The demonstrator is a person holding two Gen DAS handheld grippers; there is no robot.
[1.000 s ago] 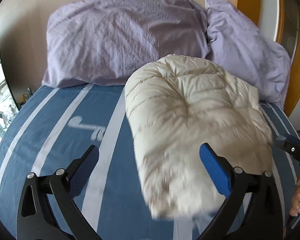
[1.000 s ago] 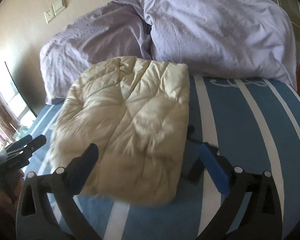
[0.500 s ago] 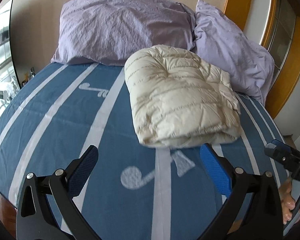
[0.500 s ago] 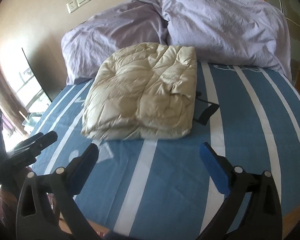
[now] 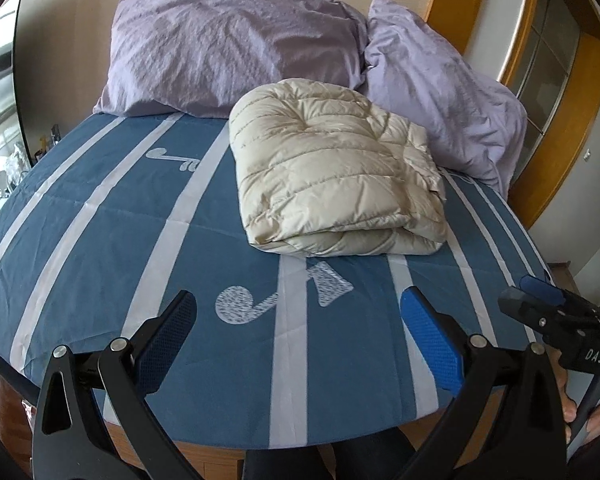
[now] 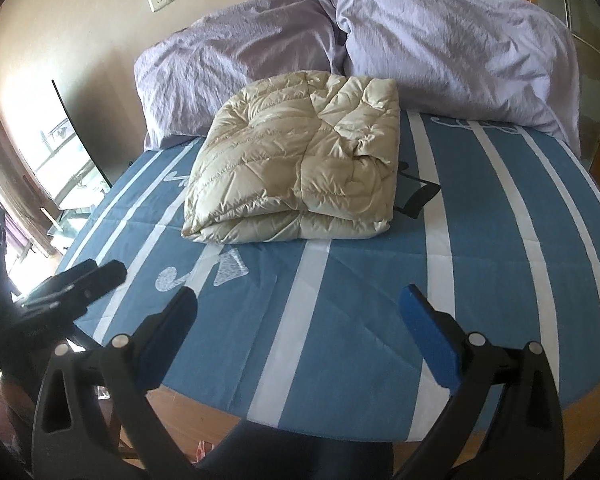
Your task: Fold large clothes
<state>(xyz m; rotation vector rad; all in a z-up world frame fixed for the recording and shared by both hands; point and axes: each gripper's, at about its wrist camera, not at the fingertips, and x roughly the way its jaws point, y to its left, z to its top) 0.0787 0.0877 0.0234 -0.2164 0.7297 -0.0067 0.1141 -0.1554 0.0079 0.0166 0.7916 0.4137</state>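
Observation:
A cream quilted down jacket point(image 5: 336, 176) lies folded into a thick rectangle on the blue striped bed sheet point(image 5: 100, 240), just in front of the pillows; it also shows in the right wrist view point(image 6: 300, 168). My left gripper point(image 5: 300, 344) is open and empty, held back over the bed's foot edge, well short of the jacket. My right gripper point(image 6: 300, 340) is open and empty too, also over the foot edge. Each gripper shows at the edge of the other's view: the right one point(image 5: 548, 312), the left one point(image 6: 76, 284).
Two lilac pillows point(image 5: 236, 44) point(image 6: 460, 40) lean against the wall at the head of the bed. A black strap point(image 6: 420, 200) lies right of the jacket. A wooden frame point(image 5: 560, 100) stands to the right, a window point(image 6: 60, 168) to the left.
Both grippers have pulled back from the jacket toward the foot of the bed. The jacket now lies folded and still, clear of both grippers.

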